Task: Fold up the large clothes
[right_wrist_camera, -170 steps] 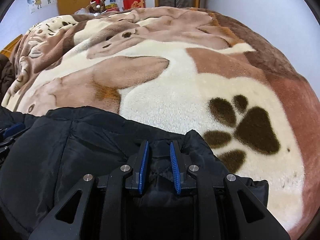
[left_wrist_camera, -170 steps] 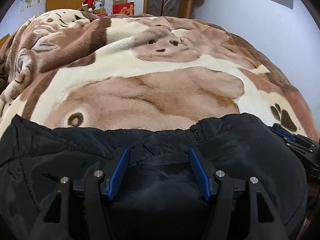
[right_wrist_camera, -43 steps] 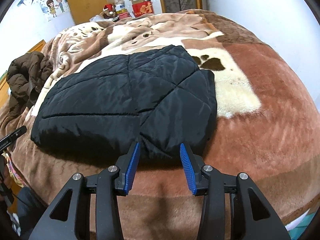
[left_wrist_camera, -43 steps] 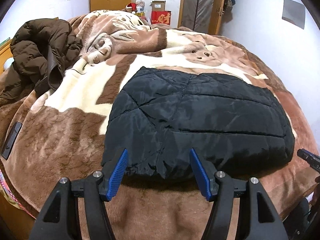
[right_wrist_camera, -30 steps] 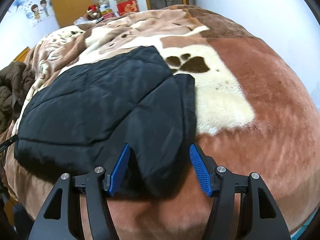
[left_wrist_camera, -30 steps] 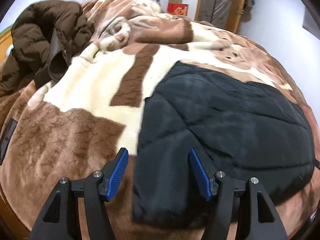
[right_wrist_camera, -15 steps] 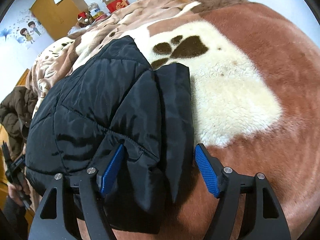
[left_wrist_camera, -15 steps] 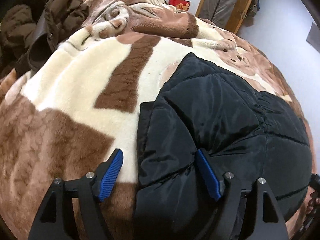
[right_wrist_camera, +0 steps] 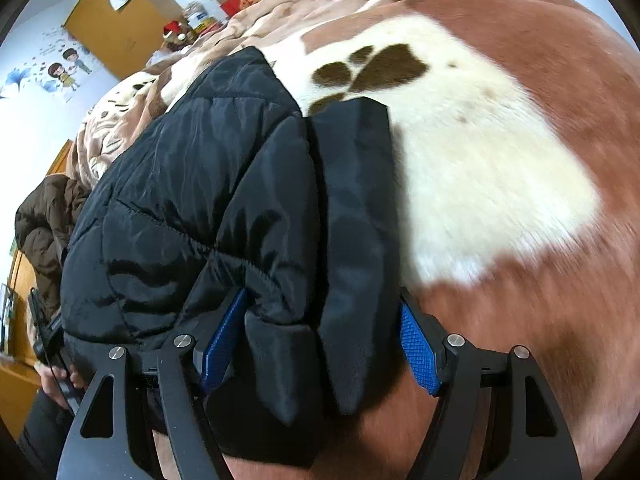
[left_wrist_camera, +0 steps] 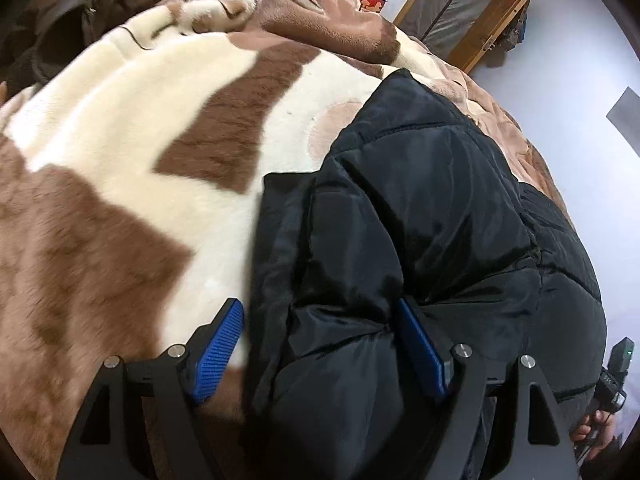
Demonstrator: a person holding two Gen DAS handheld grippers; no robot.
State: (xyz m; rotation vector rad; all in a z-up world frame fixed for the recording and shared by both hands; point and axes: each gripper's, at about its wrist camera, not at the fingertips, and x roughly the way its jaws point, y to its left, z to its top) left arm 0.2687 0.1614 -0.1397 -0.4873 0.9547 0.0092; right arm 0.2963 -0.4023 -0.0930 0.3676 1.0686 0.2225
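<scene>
Both the left gripper (left_wrist_camera: 320,354) and right gripper (right_wrist_camera: 320,342) are straddling, jaws released, opposite ends of the folded black puffer jacket (left_wrist_camera: 420,208) near the bed's (left_wrist_camera: 100,240) front edge, apparently readying to pinch them for another fold.

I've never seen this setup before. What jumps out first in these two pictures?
A puffy black quilted jacket lies folded on a plush brown-and-cream blanket with a dark paw print. Each blue-padded claw, left and right, stands open astride one end of it. A rumpled brown coat sits at the far left.
</scene>
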